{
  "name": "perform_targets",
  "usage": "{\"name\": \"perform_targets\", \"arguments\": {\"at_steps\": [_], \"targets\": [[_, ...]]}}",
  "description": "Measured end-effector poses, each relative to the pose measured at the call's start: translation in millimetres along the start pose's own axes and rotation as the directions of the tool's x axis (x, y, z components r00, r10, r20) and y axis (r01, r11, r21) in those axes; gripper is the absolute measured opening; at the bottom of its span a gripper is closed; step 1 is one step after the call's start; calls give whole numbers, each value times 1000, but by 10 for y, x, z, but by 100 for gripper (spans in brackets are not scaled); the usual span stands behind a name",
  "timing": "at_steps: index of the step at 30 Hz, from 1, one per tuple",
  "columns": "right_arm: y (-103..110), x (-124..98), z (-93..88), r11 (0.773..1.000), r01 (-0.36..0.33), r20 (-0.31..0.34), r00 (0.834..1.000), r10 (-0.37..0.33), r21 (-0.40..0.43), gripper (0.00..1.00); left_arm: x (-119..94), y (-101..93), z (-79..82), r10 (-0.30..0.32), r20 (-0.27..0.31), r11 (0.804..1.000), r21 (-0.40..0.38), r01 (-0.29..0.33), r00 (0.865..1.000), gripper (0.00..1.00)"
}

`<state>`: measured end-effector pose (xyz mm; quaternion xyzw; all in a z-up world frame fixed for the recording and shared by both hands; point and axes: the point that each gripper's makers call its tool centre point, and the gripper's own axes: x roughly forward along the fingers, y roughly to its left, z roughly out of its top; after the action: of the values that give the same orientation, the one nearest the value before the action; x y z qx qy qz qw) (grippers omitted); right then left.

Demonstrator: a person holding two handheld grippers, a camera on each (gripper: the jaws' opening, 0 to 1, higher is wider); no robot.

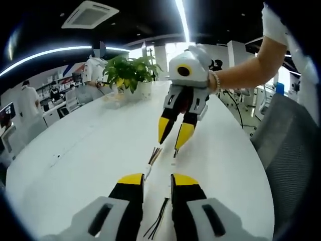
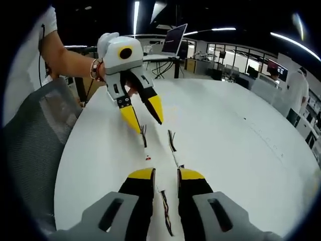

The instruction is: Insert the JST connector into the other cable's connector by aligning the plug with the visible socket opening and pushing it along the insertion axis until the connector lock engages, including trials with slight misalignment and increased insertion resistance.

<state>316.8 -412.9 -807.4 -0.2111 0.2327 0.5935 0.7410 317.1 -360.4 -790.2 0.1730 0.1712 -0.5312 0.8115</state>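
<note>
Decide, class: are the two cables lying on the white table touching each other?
Apart. The right gripper view shows it: the left cable and right cable lie side by side with a bare strip of white table between them.

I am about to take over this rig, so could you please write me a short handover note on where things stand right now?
Left gripper: open, holding nothing, hovering over the white table.
Right gripper: open, holding nothing, facing the left one.
Two cables lie side by side on the table between the grippers, unmated.
Done: nothing yet.
Left: pick up each cable, align plug with socket, push until it locks.
</note>
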Motion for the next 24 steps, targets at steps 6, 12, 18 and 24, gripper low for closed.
{"name": "perform_targets", "arguments": {"at_steps": [6, 12, 18, 24], "targets": [[49, 57, -98, 1000, -25, -17, 1000, 25, 10, 15, 75, -32, -115, -15, -21, 1000, -10, 15, 1000, 15], [70, 114, -192, 999, -41, -38, 998, 41, 14, 15, 147, -56, -260, -35, -51, 999, -16, 34, 998, 16], [77, 138, -279, 999, -48, -64, 997, 49, 10, 15, 190, -82, -363, -47, -73, 998, -33, 45, 996, 16], [63, 150, -349, 999, -50, -80, 995, 51, 12, 14, 238, -105, -421, -54, -89, 998, -34, 51, 995, 16]]}}
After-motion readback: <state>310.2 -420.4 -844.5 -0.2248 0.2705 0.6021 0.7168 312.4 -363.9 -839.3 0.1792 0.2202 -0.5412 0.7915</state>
